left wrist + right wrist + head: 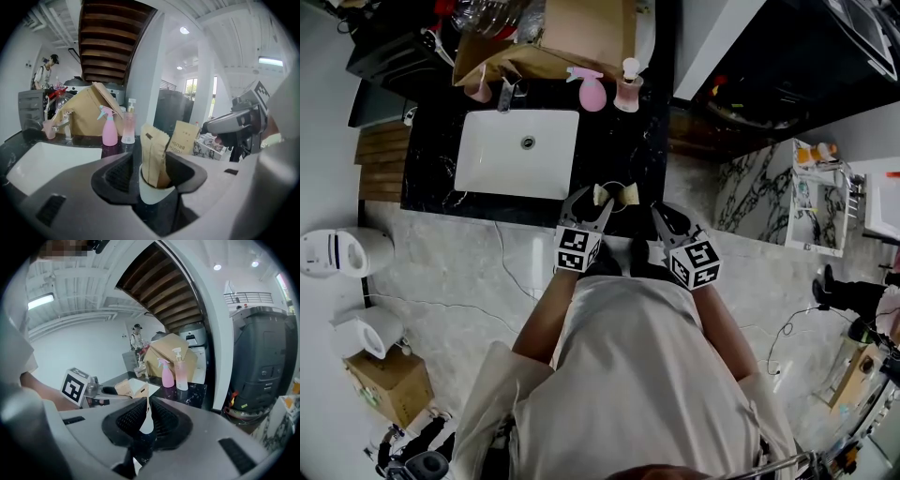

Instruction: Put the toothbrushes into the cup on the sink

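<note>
1. The cup (157, 193) stands on the dark counter (623, 150), to the right of the sink basin (517, 152) and near the counter's front edge.
2. The first toothbrush packet (153, 157), in kraft paper, stands upright in the cup with its lower end below the rim. This one counts as placed.
3. Left gripper (149, 171): the jaws are spread, one on each side of the cup and the packet. The pads press on neither, so it grips nothing.
4. Right gripper (146, 411): the jaws are pressed together on a thin packet seen edge-on, the second toothbrush packet (146, 414).
5. In the left gripper view this second packet (183, 137) hangs near the cup, to its right and behind it, and is not yet inside.
6. Judgement: the task is about half done. What is left is to bring the second packet over the cup, lower it in beside the first and let go.
7. No other toothbrush packets show on the counter.
</note>
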`<move>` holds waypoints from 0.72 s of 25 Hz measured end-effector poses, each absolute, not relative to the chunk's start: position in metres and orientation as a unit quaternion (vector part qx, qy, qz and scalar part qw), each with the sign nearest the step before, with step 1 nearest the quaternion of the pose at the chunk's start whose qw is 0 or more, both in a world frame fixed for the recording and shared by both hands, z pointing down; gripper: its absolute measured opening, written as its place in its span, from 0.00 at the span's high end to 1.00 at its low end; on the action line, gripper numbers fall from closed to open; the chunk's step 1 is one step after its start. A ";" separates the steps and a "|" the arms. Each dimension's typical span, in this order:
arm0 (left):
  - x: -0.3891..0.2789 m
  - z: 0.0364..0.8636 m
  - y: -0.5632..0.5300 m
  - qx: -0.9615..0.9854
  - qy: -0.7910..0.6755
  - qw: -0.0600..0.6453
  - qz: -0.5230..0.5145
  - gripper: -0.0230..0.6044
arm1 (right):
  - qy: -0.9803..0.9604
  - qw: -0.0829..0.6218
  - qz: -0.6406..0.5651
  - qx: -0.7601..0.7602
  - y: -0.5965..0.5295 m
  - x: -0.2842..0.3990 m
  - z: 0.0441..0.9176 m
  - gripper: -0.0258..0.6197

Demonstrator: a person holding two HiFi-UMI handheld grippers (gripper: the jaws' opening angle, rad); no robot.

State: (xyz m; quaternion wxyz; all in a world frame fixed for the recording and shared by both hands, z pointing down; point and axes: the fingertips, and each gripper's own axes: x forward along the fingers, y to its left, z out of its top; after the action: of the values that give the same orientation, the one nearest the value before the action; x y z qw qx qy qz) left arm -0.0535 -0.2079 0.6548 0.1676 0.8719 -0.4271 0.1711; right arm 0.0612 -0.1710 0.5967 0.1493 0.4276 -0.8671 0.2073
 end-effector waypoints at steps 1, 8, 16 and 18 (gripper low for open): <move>-0.054 0.657 -0.207 0.871 -0.427 0.170 0.174 0.59 | -0.867 0.150 0.208 0.428 -0.170 0.062 0.597 0.88; -0.056 0.660 -0.200 0.869 -0.428 0.179 0.170 0.56 | -0.869 0.150 0.203 0.426 -0.165 0.061 0.595 0.88; -0.059 0.650 -0.190 0.870 -0.425 0.183 0.169 0.56 | -0.871 0.144 0.200 0.424 -0.163 0.061 0.590 0.88; -0.062 0.642 -0.189 0.868 -0.432 0.181 0.166 0.56 | -0.871 0.141 0.202 0.426 -0.165 0.063 0.587 0.88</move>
State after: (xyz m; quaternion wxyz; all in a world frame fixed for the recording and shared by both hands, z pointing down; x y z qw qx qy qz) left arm -0.0624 -0.1887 0.6422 0.1813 0.8678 -0.4319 0.1659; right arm 0.0632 -0.1647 0.5875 0.1410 0.4262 -0.8706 0.2015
